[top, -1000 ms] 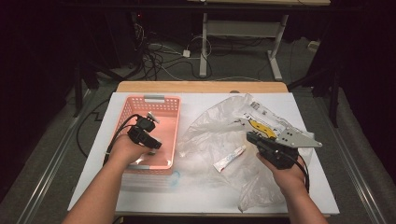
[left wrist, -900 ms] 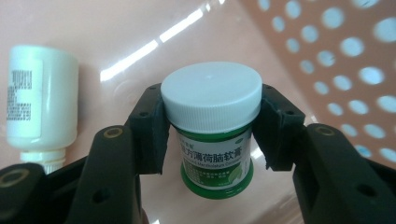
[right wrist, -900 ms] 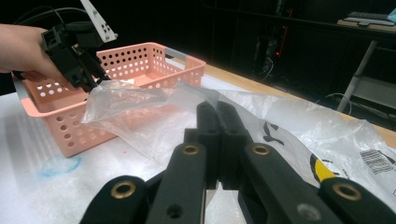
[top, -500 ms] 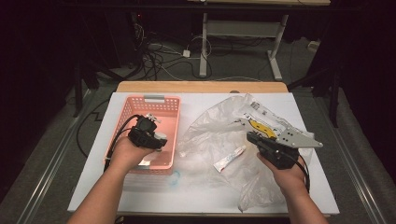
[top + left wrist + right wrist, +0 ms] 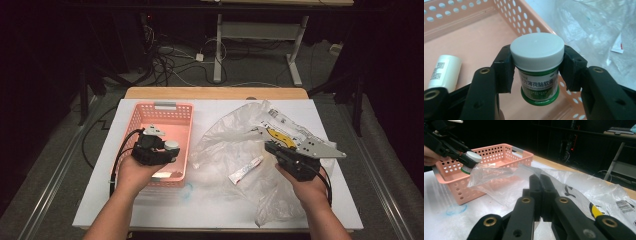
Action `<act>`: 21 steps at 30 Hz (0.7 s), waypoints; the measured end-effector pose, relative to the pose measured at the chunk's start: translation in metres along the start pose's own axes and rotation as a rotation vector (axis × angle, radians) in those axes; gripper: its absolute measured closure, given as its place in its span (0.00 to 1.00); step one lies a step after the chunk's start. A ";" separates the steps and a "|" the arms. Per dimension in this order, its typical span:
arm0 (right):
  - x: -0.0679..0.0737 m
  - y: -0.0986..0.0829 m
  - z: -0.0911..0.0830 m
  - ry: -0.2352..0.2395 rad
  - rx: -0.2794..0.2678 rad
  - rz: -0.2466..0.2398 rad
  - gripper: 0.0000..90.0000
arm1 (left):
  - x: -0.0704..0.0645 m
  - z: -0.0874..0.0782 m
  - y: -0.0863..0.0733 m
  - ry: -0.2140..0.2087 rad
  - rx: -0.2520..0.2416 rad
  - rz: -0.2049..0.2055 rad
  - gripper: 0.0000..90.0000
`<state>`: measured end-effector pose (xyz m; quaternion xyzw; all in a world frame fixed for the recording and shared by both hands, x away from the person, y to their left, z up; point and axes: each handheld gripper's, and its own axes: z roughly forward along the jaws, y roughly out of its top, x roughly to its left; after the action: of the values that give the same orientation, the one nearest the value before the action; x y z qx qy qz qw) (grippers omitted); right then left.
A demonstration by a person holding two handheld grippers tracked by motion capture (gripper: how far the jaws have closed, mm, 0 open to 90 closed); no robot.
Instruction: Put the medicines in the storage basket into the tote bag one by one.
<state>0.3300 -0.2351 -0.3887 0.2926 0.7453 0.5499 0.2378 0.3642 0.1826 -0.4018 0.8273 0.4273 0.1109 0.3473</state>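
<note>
While the left hand-held gripper (image 5: 537, 75) hung over the pink basket (image 5: 466, 32), its two jaws were clamped on a small green jar (image 5: 537, 68) with a white screw cap, one pad on each side just under the cap rim; the jar sat upright between the jaws, label facing the camera, its base clear of the basket floor; in the high view the jar (image 5: 171, 145) sat over the near right part of the basket (image 5: 165, 107), close to the right wall. Judgement: step in hand was setting the jar down in the basket; to do it well, lower straight until the base meets the floor, keep the jar vertical, release only once it is seated; steer off the right wall and off the white tube (image 5: 445, 68) lying on the floor at the left, well apart from the jar. Right hand-held gripper (image 5: 541, 195): jaws pressed together on a fold of the clear plastic bag (image 5: 506, 175), holding it on the worktop (image 5: 210, 205); best kept unmoving so the film does not drift toward the basket. A small tube (image 5: 246, 169) lay on the bag between the two grippers, untouched.
</note>
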 end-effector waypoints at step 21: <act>0.003 0.001 0.000 -0.001 0.000 -0.010 1.00 | -0.013 -0.014 -0.025 -0.012 -0.189 0.003 0.54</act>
<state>0.3282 -0.2331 -0.3883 0.2891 0.7466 0.5486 0.2409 0.3340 0.1889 -0.4065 0.7922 0.4118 0.1461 0.4261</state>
